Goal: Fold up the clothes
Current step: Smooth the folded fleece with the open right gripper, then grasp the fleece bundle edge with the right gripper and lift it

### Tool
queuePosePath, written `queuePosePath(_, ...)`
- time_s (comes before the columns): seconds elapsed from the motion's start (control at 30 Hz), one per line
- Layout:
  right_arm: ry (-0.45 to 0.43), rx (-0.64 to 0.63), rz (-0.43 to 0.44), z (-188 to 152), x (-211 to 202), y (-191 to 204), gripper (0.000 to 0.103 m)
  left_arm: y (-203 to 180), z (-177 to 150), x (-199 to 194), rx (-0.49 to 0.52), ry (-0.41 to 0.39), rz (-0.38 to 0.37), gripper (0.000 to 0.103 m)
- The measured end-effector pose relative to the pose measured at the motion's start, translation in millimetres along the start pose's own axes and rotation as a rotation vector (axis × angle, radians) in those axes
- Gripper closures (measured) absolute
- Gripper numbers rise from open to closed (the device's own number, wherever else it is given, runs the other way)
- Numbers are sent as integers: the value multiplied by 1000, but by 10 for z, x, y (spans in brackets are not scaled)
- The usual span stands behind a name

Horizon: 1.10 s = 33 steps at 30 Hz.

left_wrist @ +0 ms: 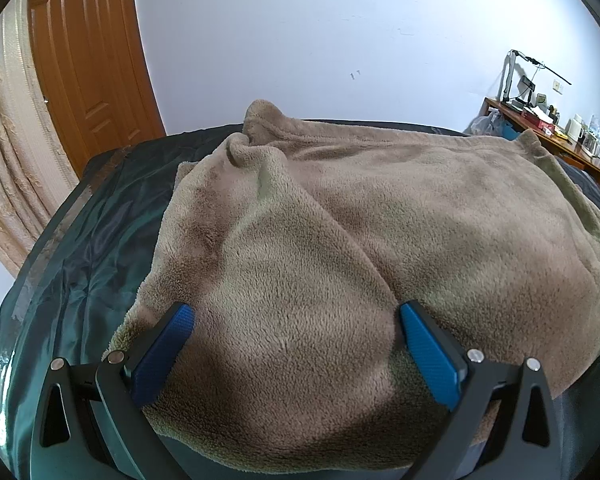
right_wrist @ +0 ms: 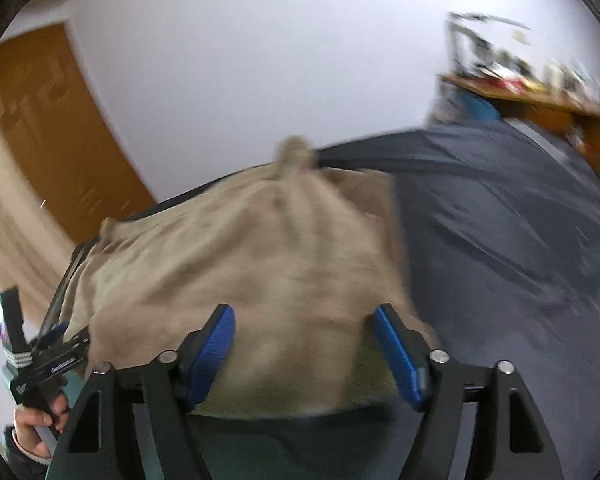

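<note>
A tan fleece garment [left_wrist: 340,220] lies spread over a bed with a dark green cover [left_wrist: 92,240], its far edge bunched into a peak. My left gripper [left_wrist: 296,308] hangs open just above the garment's near edge, its blue pads wide apart and pressing on nothing. The right wrist view is blurred. In it the same fleece [right_wrist: 240,260] fills the left half of the bed, and my right gripper [right_wrist: 304,310] stands open over its near right corner, pads clear of the cloth. At the lower left a person's hand [right_wrist: 36,428] grips the handle of the other tool.
Bare dark bed cover [right_wrist: 500,220] stretches to the right of the fleece. A brown wooden door [left_wrist: 88,60] and a pale curtain [left_wrist: 8,140] stand behind on the left. A cluttered wooden desk [left_wrist: 552,128] sits against the white wall at the far right.
</note>
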State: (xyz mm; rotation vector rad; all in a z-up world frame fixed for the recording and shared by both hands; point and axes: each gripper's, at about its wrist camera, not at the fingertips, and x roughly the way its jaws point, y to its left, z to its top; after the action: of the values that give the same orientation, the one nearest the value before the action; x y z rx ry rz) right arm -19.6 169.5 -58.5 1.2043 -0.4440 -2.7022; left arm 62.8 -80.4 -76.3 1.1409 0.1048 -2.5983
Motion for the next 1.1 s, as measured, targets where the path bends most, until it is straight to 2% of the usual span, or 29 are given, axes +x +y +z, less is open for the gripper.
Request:
queuePosePath(0.13,43,154,28,-99,33,-382,27,-4,1,2,0,0,0,1)
queuePosePath(0.23,55,201,68,-165,79,-445,27,-1,-3,-1,-1,0,0,1)
queuePosePath(0.37,65,208,103,-210,177,-391,27,-1,-3,2,-2,0,0,1)
queuePosePath(0.53,37,220,115,-197,272,-349,26,1,-2,6,-2,0,0,1)
queuePosePath(0.87,-40,348,218,-115,417,-405,23,3,3,12,-1,0,1,1)
queuePosePath(1.1,-72,327,206,-144,391,-354,23,-6,-1,5,-3,-1,5,1)
